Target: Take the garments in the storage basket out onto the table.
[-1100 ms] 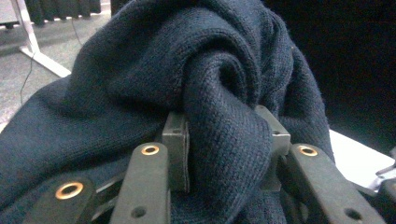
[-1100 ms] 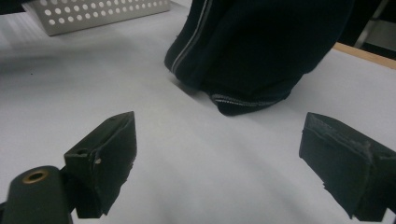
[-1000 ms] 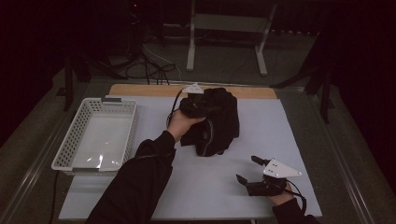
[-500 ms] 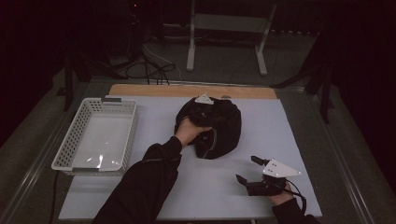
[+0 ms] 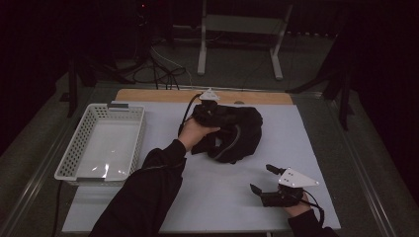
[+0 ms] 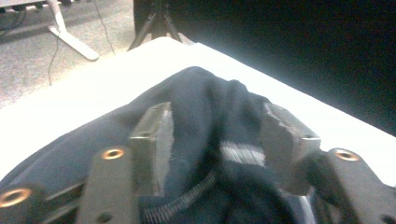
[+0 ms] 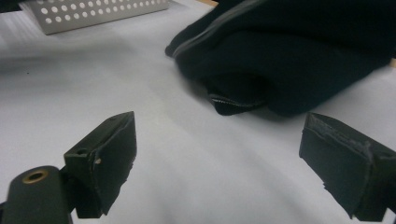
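Now my left gripper (image 6: 215, 140) sits over the black garment (image 5: 237, 131) mid-table; jaws just opened, fabric loose between them, probably released to regrip. Right gripper (image 5: 269, 185) rests wide open, empty, nearby on the mat (image 5: 217, 197).

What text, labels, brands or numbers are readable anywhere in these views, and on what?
None readable.
Black garment: zipper and a pale stripe show, no legible tag or print.
White basket: plain perforated walls, no label.
Left gripper and right gripper: bare pads and screws, no markings.
Small red light at the back of the high view: too small to read as a sign.
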Demonstrator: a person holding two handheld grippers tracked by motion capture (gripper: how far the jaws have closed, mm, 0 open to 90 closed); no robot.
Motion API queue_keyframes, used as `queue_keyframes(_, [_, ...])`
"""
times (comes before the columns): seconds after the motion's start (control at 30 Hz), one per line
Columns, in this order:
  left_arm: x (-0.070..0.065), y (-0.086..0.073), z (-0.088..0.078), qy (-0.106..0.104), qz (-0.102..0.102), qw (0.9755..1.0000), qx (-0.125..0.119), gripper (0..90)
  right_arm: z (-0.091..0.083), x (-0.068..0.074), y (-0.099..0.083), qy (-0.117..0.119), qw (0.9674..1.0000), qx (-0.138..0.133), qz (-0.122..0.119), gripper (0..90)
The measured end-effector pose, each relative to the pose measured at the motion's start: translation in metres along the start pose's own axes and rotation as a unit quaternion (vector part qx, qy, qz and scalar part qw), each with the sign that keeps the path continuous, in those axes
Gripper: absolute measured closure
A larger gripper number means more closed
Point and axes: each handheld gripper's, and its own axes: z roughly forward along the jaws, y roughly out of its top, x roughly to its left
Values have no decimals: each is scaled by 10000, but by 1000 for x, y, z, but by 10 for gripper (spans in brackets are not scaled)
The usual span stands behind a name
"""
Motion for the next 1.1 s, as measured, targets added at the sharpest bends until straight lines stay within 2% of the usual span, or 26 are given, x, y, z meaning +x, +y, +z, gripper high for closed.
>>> queue_keyframes(0.07, [-4, 8, -10, 105, 5, 9999, 75, 297, 0, 0, 0, -2, 10000, 5, 3, 110])
queue_keyframes(0.17, [-6, 12, -15, 67, -31, 9999, 148, 158, 0, 0, 0, -2, 10000, 6, 3, 110])
queue_keyframes(0.2, [-9, 14, -19, 150, -21, 9998, 137, 158, 0, 0, 0, -2, 10000, 6, 3, 110])
queue_keyframes(0.23, [-10, 15, -22, 99, -32, 9999, 134, 157, 0, 0, 0, -1, 10000, 7, 8, 109])
queue_keyframes(0.27, [-12, 17, -27, 65, -79, 9998, 152, 38, 0, 0, 0, -15, 10000, 0, 9, 110])
queue_keyframes(0.3, [-12, 17, -27, 65, -79, 9998, 152, 22, 0, -1, 0, -18, 10000, 8, 13, 110])
queue_keyframes(0.33, [-12, 17, -29, -44, -72, 9998, 177, 22, 0, -1, 0, -18, 10000, 8, 13, 110])
queue_keyframes(0.37, [-13, 17, -32, 10, -49, 9998, 173, 2, 0, -1, -1, -15, 10000, 0, 21, 110])
queue_keyframes(0.4, [-14, 18, -37, -52, -22, 9999, 155, 2, 0, -1, -1, -17, 10000, 4, 17, 110])
queue_keyframes(0.43, [-15, 18, -40, 53, 62, 9998, 176, 1, 0, -1, -1, -16, 10000, 5, 19, 109])
queue_keyframes(0.47, [-15, 18, -40, 53, 62, 9998, 176, 2, 0, -1, -1, -14, 10000, 8, 27, 109])
queue_keyframes(0.5, [-16, 19, -44, -94, 189, 9995, 230, 2, 1, -1, -1, -22, 10000, 19, 16, 109])
queue_keyframes(0.53, [-16, 19, -44, -94, 189, 9995, 230, 2, 1, -1, -1, -17, 10000, 24, 18, 110])
queue_keyframes(0.57, [-18, 18, -48, 29, 333, 9993, 183, 2, 1, -1, -1, -10, 10000, 24, 18, 110])
queue_keyframes(0.63, [-18, 17, -51, 36, 386, 9990, 239, 1, 1, -1, -1, -17, 10000, 17, 8, 109])
queue_keyframes(0.77, [-18, 13, -55, -70, 387, 9989, 254, 1, 2, -1, -1, -14, 10000, 36, -5, 109])
queue_keyframes(0.8, [-19, 10, -57, -163, 382, 9984, 374, 1, 2, -1, -1, -13, 10000, 36, -8, 110])
queue_keyframes(0.9, [-19, 6, -61, -149, 446, 9983, 335, 1, 2, -1, -1, -23, 10000, 34, -10, 110])
queue_keyframes(0.93, [-20, 3, -65, -180, 379, 9986, 308, 1, 2, -1, -1, -34, 10000, 43, -15, 110])
queue_keyframes(1.1, [-22, -2, -71, -268, 313, 9987, 300, 1, 3, 0, -1, -30, 10000, 68, -27, 109])
